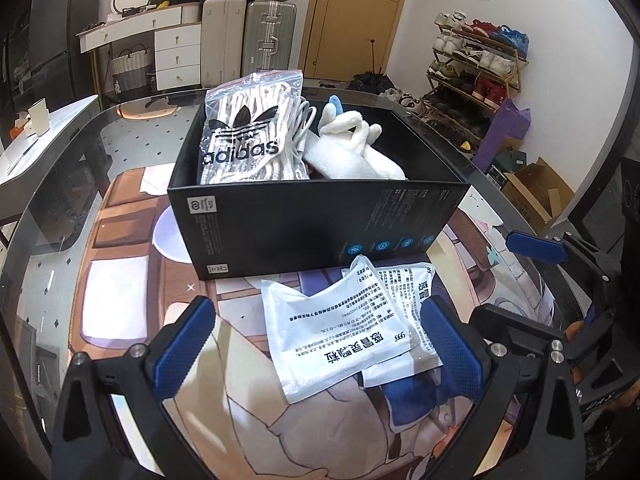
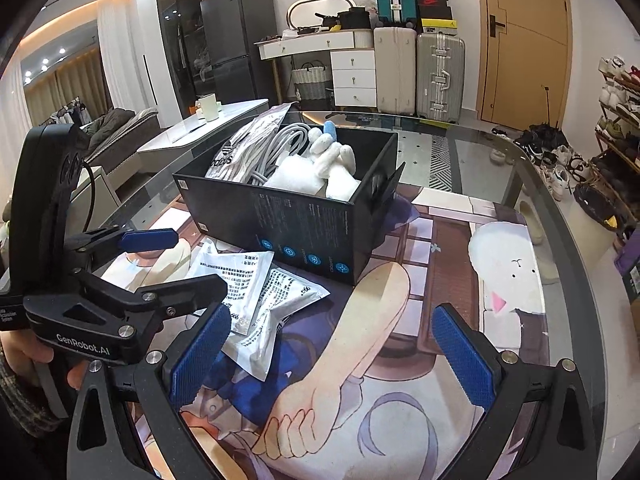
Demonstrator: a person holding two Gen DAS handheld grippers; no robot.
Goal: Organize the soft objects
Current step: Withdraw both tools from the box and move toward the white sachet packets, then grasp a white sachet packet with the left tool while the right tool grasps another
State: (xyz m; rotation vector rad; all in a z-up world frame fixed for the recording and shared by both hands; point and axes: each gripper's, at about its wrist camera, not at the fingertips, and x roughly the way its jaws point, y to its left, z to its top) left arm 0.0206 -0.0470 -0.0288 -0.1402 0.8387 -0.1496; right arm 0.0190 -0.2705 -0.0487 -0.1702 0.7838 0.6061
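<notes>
A black box (image 1: 312, 220) stands open on a glass table (image 1: 132, 120) covered by a printed cartoon mat (image 2: 440, 280). Inside the box, at its left, a clear zip bag (image 1: 248, 132) with a black adidas logo stands upright, filled with white and grey striped fabric. A grey coiled cable (image 2: 276, 148) lies just beside the bag. To the right of it sits a white plush toy (image 1: 352, 148) with a small blue part at its top, leaning against the bag side and rising above the rim of the box.

In front of the box, on the mat, lie 2 flat silvery-white packets (image 1: 340, 328) printed with black Chinese text. They overlap, the upper one crumpled and slightly lifted at one corner.

The left gripper (image 1: 320, 344) is spread wide, its blue-padded fingers (image 1: 184, 340) either side of the packets and holding nothing. The right gripper (image 2: 332, 356) is also wide open and empty over the mat, to the right of the packets. A hand (image 2: 24, 356) grips the left tool's handle at the edge of the right wrist view.
</notes>
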